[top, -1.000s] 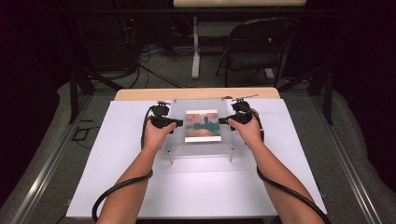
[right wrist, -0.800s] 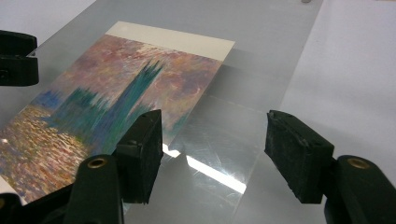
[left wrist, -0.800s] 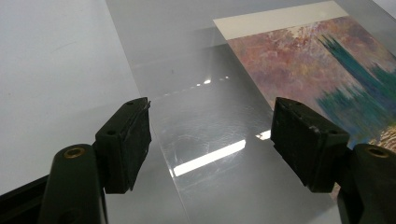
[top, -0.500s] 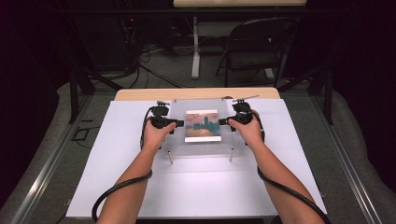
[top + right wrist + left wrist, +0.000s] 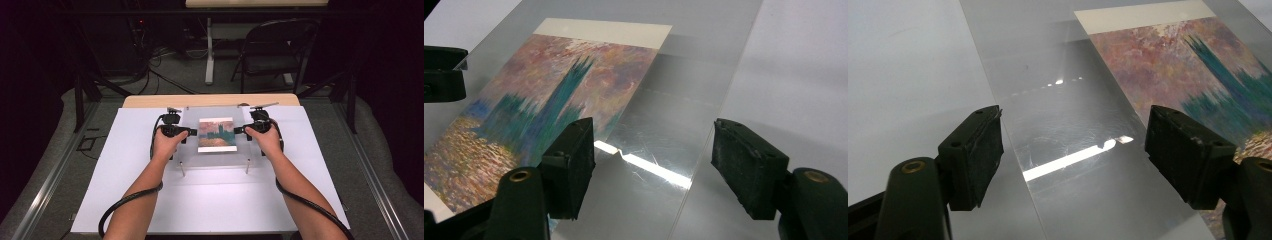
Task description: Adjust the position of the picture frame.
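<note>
A clear plastic sheet (image 5: 215, 159) lies flat on the white table over a painted print (image 5: 216, 134) of teal towers against a pink sky. My left gripper (image 5: 192, 132) is at the sheet's left edge, and its open jaws, which have just been opening, stand over the bare strip (image 5: 1068, 140) beside the print (image 5: 1198, 65). My right gripper (image 5: 237, 131) is at the sheet's right edge. Its jaws have also just been opening and are spread above the sheet (image 5: 664, 135) next to the print (image 5: 549, 95). No pad presses on anything.
Two short metal pins (image 5: 182, 170) (image 5: 247, 166) stick out at the sheet's near edge. The white table top (image 5: 210, 205) extends toward the person. Behind it are a wooden strip (image 5: 210, 100), cables on the floor and a folding chair (image 5: 275, 55).
</note>
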### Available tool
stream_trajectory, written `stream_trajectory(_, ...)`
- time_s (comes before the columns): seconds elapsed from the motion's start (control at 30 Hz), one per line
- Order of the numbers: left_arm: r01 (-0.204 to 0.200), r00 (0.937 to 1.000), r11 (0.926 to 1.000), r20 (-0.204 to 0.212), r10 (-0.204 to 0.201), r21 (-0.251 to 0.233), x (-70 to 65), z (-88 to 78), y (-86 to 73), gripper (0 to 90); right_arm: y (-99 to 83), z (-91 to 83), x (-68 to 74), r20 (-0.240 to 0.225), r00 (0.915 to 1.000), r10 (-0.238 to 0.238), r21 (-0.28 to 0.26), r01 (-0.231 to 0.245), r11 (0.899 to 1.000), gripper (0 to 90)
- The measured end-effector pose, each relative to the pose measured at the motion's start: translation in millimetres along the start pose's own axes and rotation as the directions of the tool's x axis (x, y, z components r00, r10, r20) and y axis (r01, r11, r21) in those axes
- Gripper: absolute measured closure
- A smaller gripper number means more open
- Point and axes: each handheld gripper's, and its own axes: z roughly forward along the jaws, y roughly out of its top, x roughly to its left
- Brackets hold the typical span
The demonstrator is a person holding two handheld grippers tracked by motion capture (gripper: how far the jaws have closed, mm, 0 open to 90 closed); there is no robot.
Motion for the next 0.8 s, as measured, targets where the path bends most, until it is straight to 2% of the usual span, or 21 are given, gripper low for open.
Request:
stream_trajectory(0.23, 0.017, 0.9999, 0.9999, -0.003, -0.017, -0.002, -1.3, 1.8, -0.3, 20.7, -0.5, 0.9, -0.3, -0.007, 0.9999, 0.009, 0.004, -0.009, 1.0, 30.9)
stream_trajectory(0.43, 0.029, 0.9995, 0.9995, 0.012, -0.029, 0.008, 0.1, 3.1, -0.1, 18.9, -1.2, 2.4, -1.7, -0.017, 0.9996, 0.023, 0.002, -0.023, 1.0, 29.1)
stream_trajectory(0.53, 0.045, 0.9987, 0.999, 0.023, -0.045, 0.008, 0.7, 3.6, -0.8, 18.6, -1.8, 4.0, -3.0, -0.046, 0.9979, 0.046, 0.013, -0.046, 0.999, 28.5)
stream_trajectory(0.67, 0.049, 0.9983, 0.9987, 0.03, -0.05, 0.008, 1.2, 3.9, -1.5, 17.8, -1.9, 3.8, -2.1, -0.041, 0.9983, 0.041, 0.013, -0.04, 0.999, 28.4)
stream_trajectory(0.73, 0.047, 0.9982, 0.9986, 0.037, -0.048, 0.024, 2.3, 3.0, -0.7, 17.9, -1.7, 3.6, -2.1, -0.041, 0.9982, 0.043, 0.018, -0.043, 0.999, 28.3)
stream_trajectory(0.8, 0.062, 0.9965, 0.997, 0.053, -0.064, 0.046, 3.9, 2.5, 0.3, 18.2, -1.4, 3.5, -2.0, -0.041, 0.9983, 0.043, 0.02, -0.042, 0.999, 28.3)
